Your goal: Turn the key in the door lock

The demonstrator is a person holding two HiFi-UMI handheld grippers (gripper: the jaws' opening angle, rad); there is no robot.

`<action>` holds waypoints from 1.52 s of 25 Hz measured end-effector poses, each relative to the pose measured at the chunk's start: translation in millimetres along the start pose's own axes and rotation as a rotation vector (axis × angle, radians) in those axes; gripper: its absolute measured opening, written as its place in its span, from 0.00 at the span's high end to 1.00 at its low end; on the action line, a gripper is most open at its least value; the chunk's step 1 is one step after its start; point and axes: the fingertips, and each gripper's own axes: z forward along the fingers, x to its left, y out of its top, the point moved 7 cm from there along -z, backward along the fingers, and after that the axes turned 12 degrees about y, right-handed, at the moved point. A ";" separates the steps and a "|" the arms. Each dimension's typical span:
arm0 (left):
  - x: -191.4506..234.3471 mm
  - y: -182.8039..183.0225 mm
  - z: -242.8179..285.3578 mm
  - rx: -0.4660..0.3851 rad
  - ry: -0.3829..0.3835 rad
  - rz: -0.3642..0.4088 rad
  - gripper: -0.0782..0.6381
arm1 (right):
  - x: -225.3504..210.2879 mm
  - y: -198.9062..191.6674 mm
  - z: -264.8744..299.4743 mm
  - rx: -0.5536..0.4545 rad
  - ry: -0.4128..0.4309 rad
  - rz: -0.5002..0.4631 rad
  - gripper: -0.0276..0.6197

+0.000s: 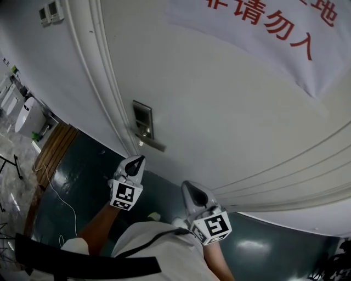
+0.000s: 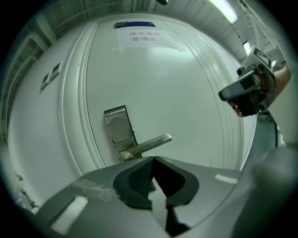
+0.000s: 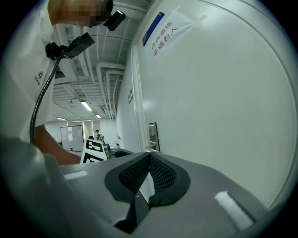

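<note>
The white door (image 1: 230, 110) carries a metal lock plate (image 1: 141, 119) with a lever handle (image 1: 151, 144) below it. No key shows in any view. My left gripper (image 1: 142, 158) is shut with nothing in it, its tip just under the handle's end. In the left gripper view the lock plate (image 2: 118, 128) and handle (image 2: 150, 143) lie straight beyond the closed jaws (image 2: 152, 159). My right gripper (image 1: 188, 186) hangs lower right, shut and empty, apart from the door. Its own view has the lock plate (image 3: 153, 135) far ahead past the shut tips (image 3: 148, 154).
A paper notice (image 1: 274, 27) with red characters hangs on the door's upper right. Wall switches (image 1: 50, 12) sit left of the door frame. Below are a dark floor (image 1: 82, 181), a wooden board (image 1: 55, 151), a thin cable and a white appliance (image 1: 24, 115).
</note>
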 end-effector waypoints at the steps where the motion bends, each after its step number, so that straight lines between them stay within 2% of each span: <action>1: 1.8 -4.9 2.2 0.005 0.020 0.025 0.88 | -0.9 -0.5 2.4 0.003 0.013 -0.001 0.94; 3: 6.6 -12.6 8.1 0.009 0.053 0.100 0.88 | -1.3 -1.2 7.3 0.010 0.042 -0.004 0.94; 7: 17.3 -18.2 20.4 -0.005 0.096 0.315 0.88 | -0.3 -3.0 17.1 0.029 0.091 -0.013 0.94; 9: 20.8 -19.7 26.3 -0.010 0.098 0.397 0.83 | -0.8 -2.9 22.2 0.035 0.106 -0.018 0.94; 18: 18.4 -43.1 37.7 0.024 0.066 0.547 0.77 | -6.8 -1.7 34.5 0.050 0.120 -0.031 0.94; 23: 17.1 -60.6 47.1 0.045 0.051 0.698 0.63 | -9.5 -3.3 36.6 0.057 0.111 -0.032 0.94; 26: 21.1 -67.0 54.0 0.050 0.071 0.778 0.56 | -11.3 -4.5 36.6 0.060 0.097 -0.029 0.94; 32: 15.2 -60.5 64.5 0.014 0.108 0.874 0.55 | -11.6 -6.0 38.2 0.062 0.079 -0.025 0.94; 38: 8.1 -63.4 78.5 0.013 0.110 0.923 0.62 | -12.7 -6.6 39.7 0.066 0.059 -0.023 0.94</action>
